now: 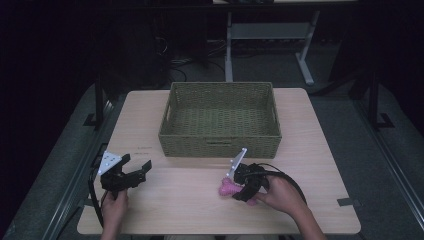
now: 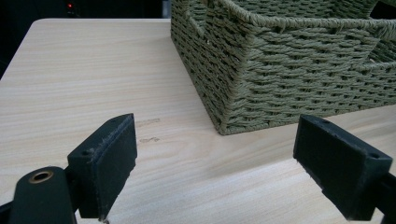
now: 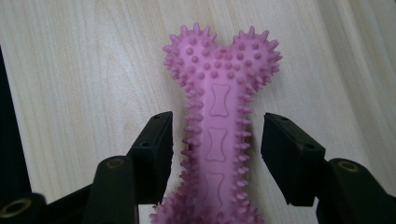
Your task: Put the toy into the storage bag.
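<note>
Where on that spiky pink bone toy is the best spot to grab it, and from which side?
Grip the pink bone toy across its narrow shaft, coming straight down from above. It lies flat on the table, and the shaft is much slimmer than the knobbed ends, so jaws fit either side of it. The right gripper is placed just so: one jaw on each flank of the shaft, small gaps left.

Your woven green wicker basket (image 1: 220, 120) sits on the light wooden table (image 1: 150, 110), toward its far middle. Before it, near your right side, the pink spiked rubber bone toy (image 1: 228, 188) lies flat on the tabletop, between the jaws of your right gripper (image 1: 240, 186). Your left gripper (image 1: 131, 172) is well apart, at the near left, before the basket's left corner.
</note>
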The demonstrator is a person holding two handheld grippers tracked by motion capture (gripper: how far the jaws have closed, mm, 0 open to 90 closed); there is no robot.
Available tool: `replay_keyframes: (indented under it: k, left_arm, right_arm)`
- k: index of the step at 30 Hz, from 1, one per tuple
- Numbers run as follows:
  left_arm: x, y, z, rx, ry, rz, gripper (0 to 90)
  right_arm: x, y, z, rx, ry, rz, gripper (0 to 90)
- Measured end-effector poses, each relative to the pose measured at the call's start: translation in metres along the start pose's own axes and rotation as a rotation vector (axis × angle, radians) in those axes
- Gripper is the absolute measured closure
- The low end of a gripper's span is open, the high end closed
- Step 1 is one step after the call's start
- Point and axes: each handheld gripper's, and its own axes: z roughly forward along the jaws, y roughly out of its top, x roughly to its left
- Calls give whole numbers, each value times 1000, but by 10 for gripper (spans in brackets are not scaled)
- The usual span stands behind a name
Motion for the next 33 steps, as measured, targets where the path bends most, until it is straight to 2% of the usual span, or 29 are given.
replay_keyframes:
  k: [33]
  left_arm:
    - [1, 0, -1, 0, -1, -1, 130]
  right_arm:
    - [2, -1, 4, 13, -7, -19, 556]
